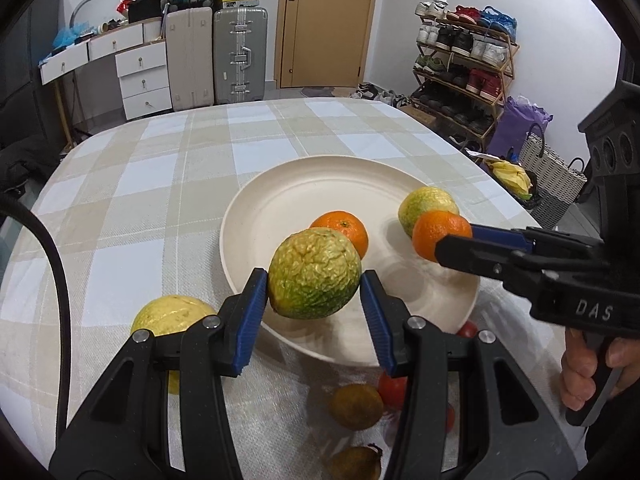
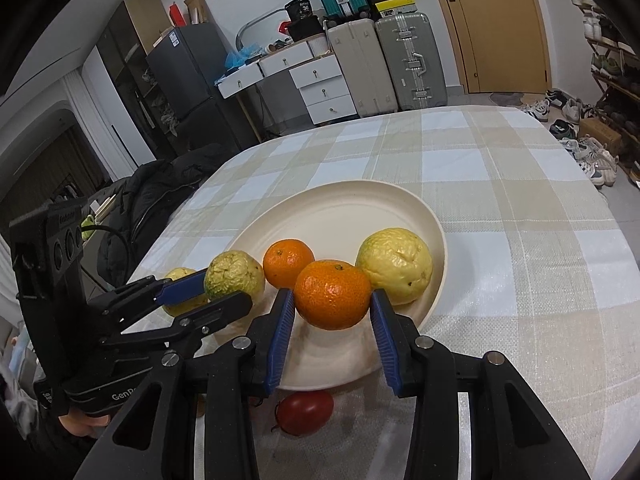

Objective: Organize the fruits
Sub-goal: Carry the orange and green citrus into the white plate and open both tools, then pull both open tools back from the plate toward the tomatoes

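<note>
left gripper pinching wrinkled green fruit, right gripper pinching orange; could roll off plate rim if dropped early.

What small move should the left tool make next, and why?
Probably ease the left tool forward and down, setting the wrinkled green fruit on the plate's bare left part. It hangs over the near rim now; a loose orange lies just behind it, and the right tool grips a second orange to the right.
</note>
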